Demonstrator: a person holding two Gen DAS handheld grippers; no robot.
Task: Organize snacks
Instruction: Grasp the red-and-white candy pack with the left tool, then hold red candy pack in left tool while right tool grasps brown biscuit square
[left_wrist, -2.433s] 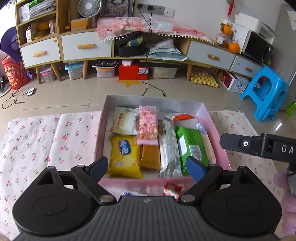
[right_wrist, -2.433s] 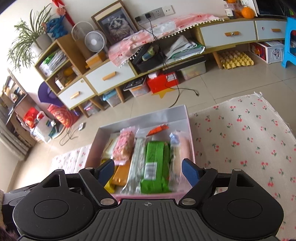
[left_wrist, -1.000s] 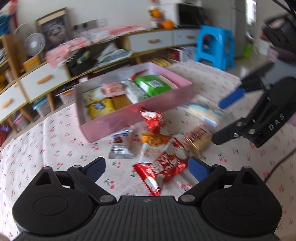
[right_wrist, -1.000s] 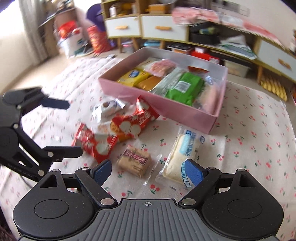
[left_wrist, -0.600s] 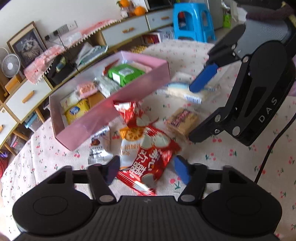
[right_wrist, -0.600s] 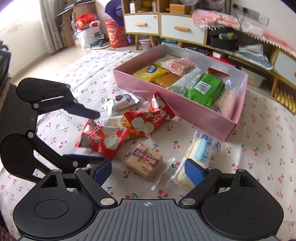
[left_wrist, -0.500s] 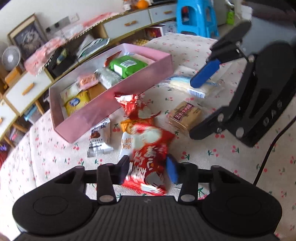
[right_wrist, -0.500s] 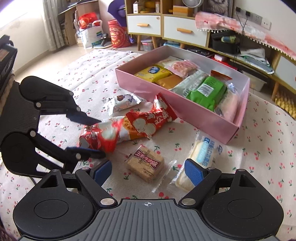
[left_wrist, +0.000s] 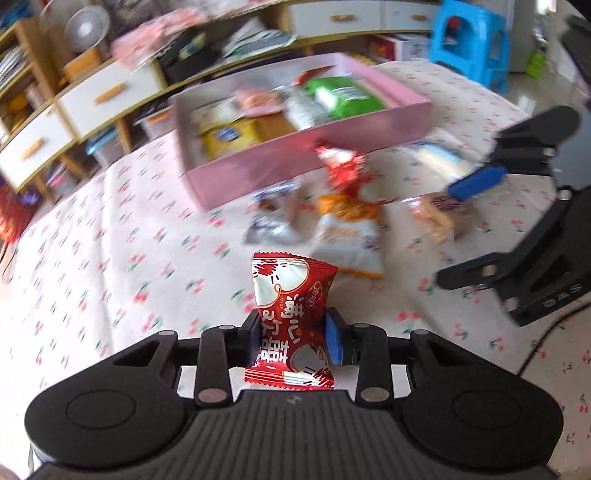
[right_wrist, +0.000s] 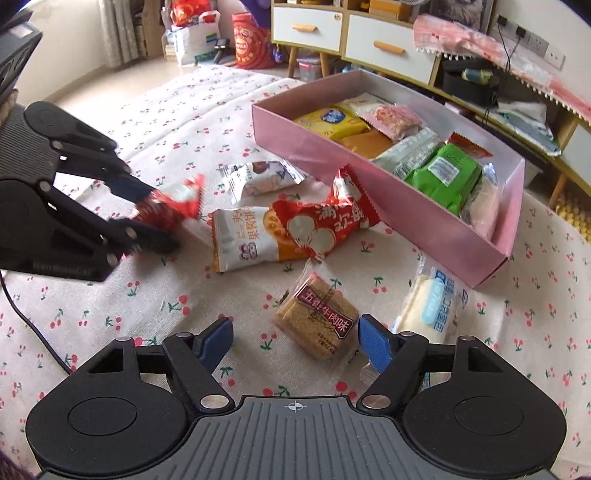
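Left gripper (left_wrist: 292, 341): jaws clamped on red snack packet (left_wrist: 291, 306), upright between them. Right gripper (right_wrist: 295, 341): jaws wide, brown biscuit pack (right_wrist: 317, 321) lying just ahead between them.

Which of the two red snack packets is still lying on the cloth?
The red-and-white packet beside the pink box, overlapping the orange-and-white biscuit bag. The other red packet is pinched in the left gripper, off the cloth.

My left gripper (left_wrist: 293, 341) and right gripper (right_wrist: 295, 341) are matte black with ribbed housings, round side discs, silver screws, blue finger pads, pale lettering, possibly "DAS", and a black cable.
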